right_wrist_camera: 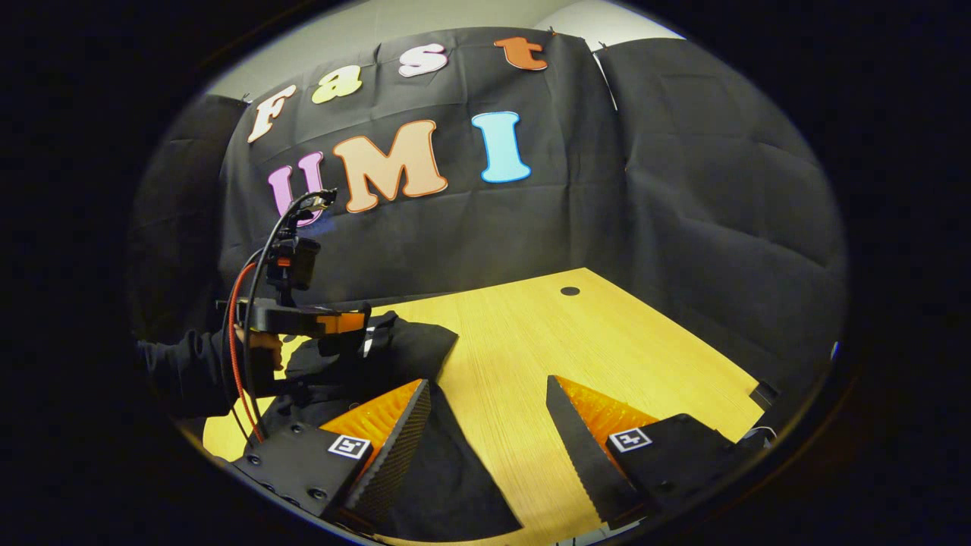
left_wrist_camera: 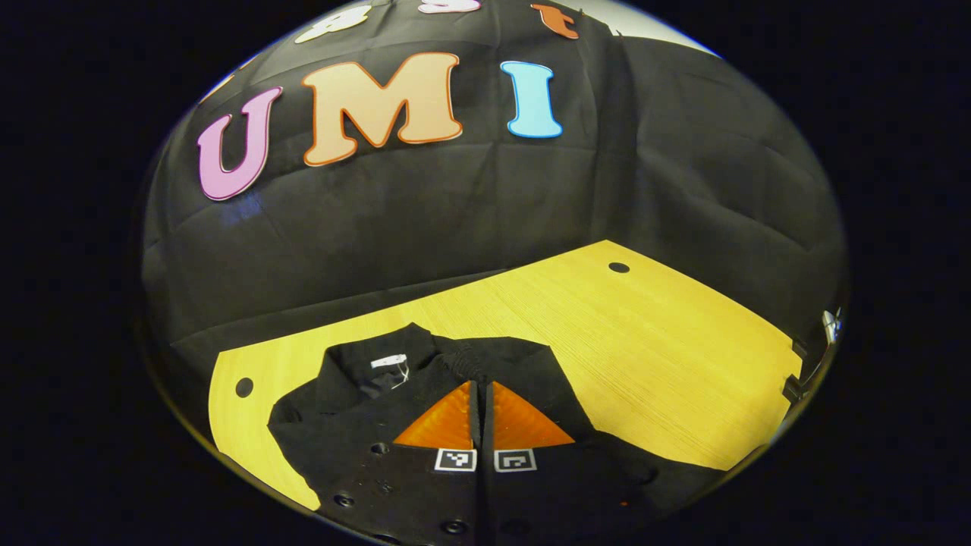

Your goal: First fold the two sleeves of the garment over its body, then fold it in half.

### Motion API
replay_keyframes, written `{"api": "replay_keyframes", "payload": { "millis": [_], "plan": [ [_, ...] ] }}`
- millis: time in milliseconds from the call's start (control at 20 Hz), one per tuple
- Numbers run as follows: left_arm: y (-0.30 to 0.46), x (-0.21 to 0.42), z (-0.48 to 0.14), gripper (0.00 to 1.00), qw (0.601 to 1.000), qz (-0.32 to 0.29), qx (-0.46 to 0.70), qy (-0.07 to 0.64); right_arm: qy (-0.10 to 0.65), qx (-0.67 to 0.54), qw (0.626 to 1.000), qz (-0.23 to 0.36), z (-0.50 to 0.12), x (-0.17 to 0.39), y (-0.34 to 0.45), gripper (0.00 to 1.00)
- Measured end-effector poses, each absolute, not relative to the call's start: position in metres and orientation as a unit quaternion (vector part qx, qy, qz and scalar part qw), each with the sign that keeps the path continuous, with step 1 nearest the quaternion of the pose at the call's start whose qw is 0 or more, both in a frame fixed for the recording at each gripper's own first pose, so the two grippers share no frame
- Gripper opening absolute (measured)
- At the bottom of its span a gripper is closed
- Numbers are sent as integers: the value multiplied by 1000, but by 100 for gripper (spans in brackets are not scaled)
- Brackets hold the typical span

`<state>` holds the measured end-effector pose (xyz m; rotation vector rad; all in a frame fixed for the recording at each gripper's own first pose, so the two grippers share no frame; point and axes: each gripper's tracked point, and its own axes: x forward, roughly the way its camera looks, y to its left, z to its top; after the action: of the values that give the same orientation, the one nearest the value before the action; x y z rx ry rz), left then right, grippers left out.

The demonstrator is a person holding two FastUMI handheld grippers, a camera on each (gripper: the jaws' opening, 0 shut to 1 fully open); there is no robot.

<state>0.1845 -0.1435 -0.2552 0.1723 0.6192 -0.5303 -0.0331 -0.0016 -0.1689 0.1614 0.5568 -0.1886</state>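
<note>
Left gripper (left_wrist_camera: 481, 394) clenched — its orange fingers pinch a fold of the black garment (left_wrist_camera: 364, 409), which lies on the yellow table (left_wrist_camera: 645, 341) at six o'clock in the left gripper view. In the right gripper view the right gripper (right_wrist_camera: 489, 413) hangs released, jaws wide over bare wood, garment at seven o'clock. A sleeved hand (right_wrist_camera: 262, 345) holds the left gripper at nine o'clock.
</note>
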Motion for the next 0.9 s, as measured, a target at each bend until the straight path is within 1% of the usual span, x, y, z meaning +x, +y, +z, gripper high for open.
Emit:
{"api": "replay_keyframes", "payload": {
  "millis": [100,200,250,350,400,450,550,750,800,850,900],
  "plan": [
    [-154,184,-262,0,910,-258,88,312,277,80,953,-99,-169,-37,-2,98],
    [-157,189,-257,0,916,-249,87,303,277,82,952,-100,-170,-40,-2,98],
    [-167,185,-252,11,917,-263,64,294,277,84,952,-99,-169,-40,-1,98],
    [-171,178,-219,100,927,-269,45,257,271,85,954,-93,-166,-38,1,98],
    [-165,179,-204,99,933,-263,50,242,266,85,956,-86,-164,-36,3,98],
    [-152,175,-188,93,938,-255,52,229,261,85,958,-78,-163,-35,6,98],
    [-125,158,-167,94,948,-236,39,210,256,80,962,-55,-164,-34,12,98],
    [-44,116,-137,93,971,-160,44,172,247,67,967,-7,-172,-36,22,98],
    [-25,103,-133,93,974,-143,47,168,253,64,965,-1,-179,-36,21,94],
    [-7,89,-134,93,976,-129,50,169,261,64,963,3,-184,-37,21,98],
    [9,76,-137,93,976,-117,55,173,261,67,963,6,-184,-39,22,98]
  ]
}}
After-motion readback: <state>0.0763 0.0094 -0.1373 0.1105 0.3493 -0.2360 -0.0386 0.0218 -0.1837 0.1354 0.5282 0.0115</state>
